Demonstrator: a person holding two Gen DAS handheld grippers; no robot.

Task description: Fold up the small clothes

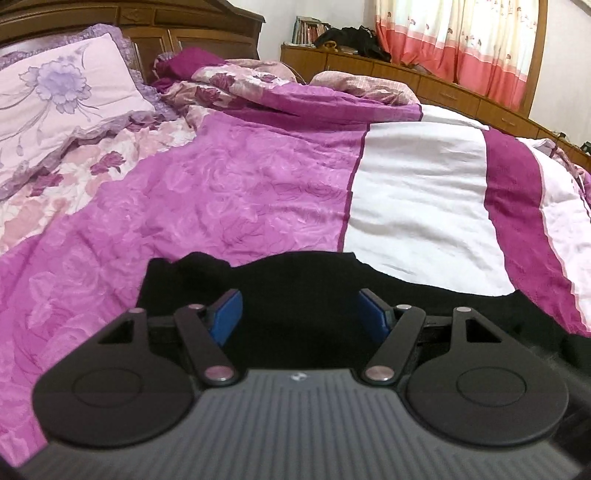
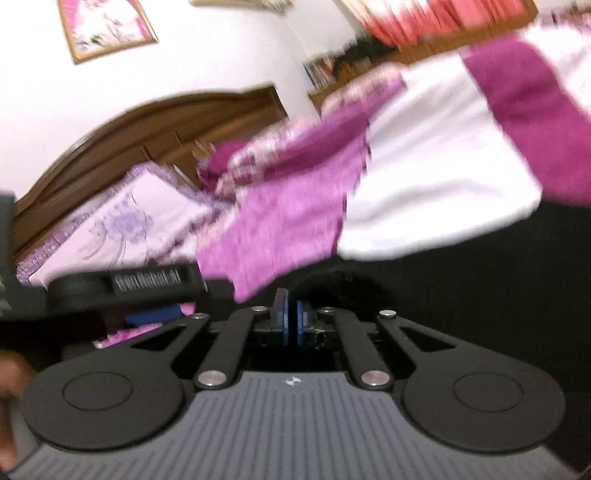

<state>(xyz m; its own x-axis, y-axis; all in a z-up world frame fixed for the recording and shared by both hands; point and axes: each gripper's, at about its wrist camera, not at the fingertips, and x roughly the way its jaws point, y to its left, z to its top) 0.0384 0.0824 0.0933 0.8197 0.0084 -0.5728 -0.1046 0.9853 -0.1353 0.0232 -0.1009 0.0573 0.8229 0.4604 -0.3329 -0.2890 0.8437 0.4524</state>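
A small black garment (image 1: 295,288) lies on the purple and white bedspread (image 1: 240,192), close in front of me. My left gripper (image 1: 299,312) is open, its blue pads spread over the garment. In the blurred, tilted right wrist view, my right gripper (image 2: 291,321) has its blue pads nearly together over the black garment (image 2: 461,273); whether cloth is pinched between them I cannot tell. The left gripper (image 2: 147,291) shows at the left of that view.
A floral pillow (image 1: 55,92) lies at the head of the bed by the wooden headboard (image 1: 166,22). A crumpled quilt (image 1: 240,85) lies behind. A wooden cabinet (image 1: 424,77) and pink curtains (image 1: 461,44) stand beyond the bed.
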